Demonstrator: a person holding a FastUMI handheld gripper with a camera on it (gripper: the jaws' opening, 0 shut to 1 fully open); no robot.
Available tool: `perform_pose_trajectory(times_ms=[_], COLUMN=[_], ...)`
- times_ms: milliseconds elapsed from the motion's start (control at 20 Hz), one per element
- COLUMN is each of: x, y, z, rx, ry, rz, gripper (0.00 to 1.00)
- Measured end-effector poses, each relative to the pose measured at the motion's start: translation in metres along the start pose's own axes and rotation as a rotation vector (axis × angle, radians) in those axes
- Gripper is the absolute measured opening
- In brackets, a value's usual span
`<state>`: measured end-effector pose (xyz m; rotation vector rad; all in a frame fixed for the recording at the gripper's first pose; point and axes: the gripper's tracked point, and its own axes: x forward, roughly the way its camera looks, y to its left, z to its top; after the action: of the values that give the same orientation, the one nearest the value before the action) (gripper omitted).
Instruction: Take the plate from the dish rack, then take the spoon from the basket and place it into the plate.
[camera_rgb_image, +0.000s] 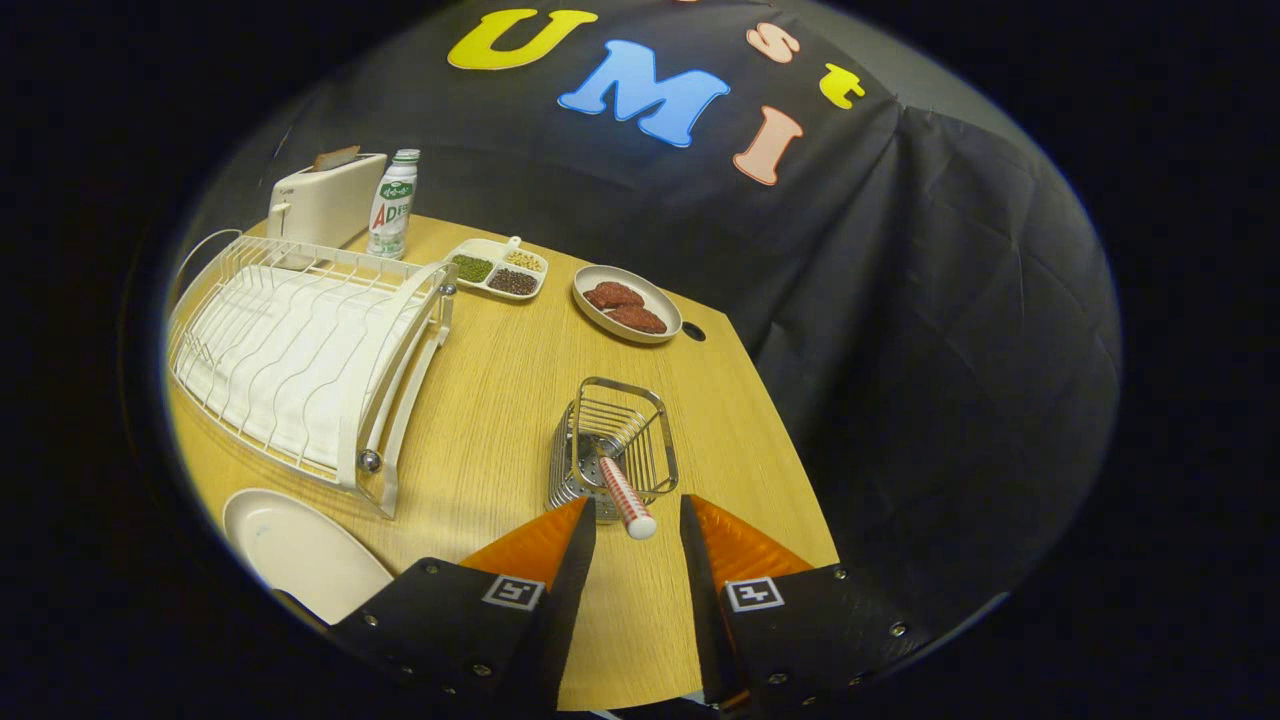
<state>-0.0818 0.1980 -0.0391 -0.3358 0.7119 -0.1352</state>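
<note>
A white plate (300, 550) lies flat on the wooden table (500, 400), in front of the white wire dish rack (300, 350) and to the left of my fingers. A small metal wire basket (610, 445) stands just ahead of the fingers. A spoon stands in it, and its red-and-white patterned handle (625, 495) leans out toward me. The handle's end sits in the gap between my two fingertips without touching either. My gripper (638, 512) is open and holds nothing.
Beyond the basket lie a shallow dish with reddish-brown patties (627, 303) and a divided tray of beans (498, 268). A toaster (325, 200) and a bottle (393, 205) stand behind the rack. The table's right edge runs close to the basket.
</note>
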Motion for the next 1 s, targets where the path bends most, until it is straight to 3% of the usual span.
perform_pose_trajectory(times_ms=[50, 100, 150, 250, 300, 350, 500, 600, 1000], x=[0.003, 0.011, 0.001, 0.020, 0.002, 0.010, -0.003, -0.007, -0.032], y=[0.000, 0.004, 0.004, 0.006, 0.010, 0.016, 0.017, 0.021, 0.005], z=[0.001, -0.002, 0.001, -0.003, 0.001, 0.001, 0.004, 0.007, 0.010], rx=[-0.001, -0.005, -0.012, -0.022, -0.027, -0.041, -0.078, -0.095, -0.088], ry=[0.003, -0.002, -0.001, -0.009, -0.004, -0.014, -0.025, -0.045, -0.076], rz=[0.005, 0.024, 0.021, 0.035, 0.052, 0.060, 0.066, 0.082, 0.037], gripper=[0.52, 0.44, 0.23, 0.19, 0.18, 0.12, 0.10, 0.03, 0.03])
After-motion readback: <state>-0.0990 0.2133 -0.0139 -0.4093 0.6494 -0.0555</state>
